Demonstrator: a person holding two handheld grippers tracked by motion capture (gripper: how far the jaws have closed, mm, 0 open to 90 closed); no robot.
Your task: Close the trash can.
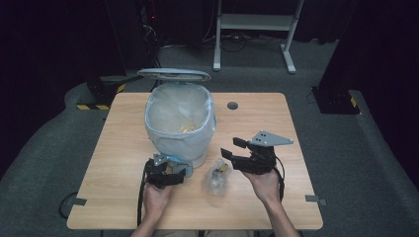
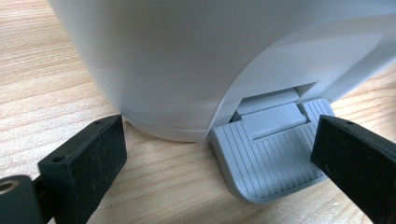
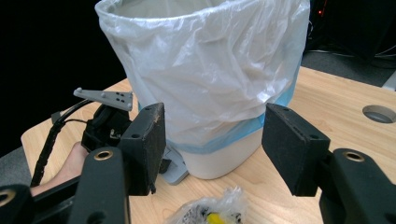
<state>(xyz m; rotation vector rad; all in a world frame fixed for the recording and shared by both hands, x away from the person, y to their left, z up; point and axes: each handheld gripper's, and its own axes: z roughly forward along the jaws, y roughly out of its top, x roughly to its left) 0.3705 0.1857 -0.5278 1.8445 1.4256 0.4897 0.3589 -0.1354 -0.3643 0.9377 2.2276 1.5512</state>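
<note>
We saw no brand, label or readable writing on anything. The pedal bin (image 1: 180, 123), lined with a clear bag and its lid raised, stood mid-table. Our left gripper (image 1: 174, 174) sat at the bin's foot, jaws spread wide and empty, the grey ribbed pedal (image 2: 273, 161) between them (untouched, as far as we could tell). Our right gripper (image 1: 233, 148) hovered with its jaws apart, holding nothing, just above a crumpled plastic wrapper (image 1: 217, 176) lying on the table (image 1: 113, 148).

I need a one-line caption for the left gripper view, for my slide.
Left claw, jaws open, at the grey pedal of a white bin on a wooden table.
</note>
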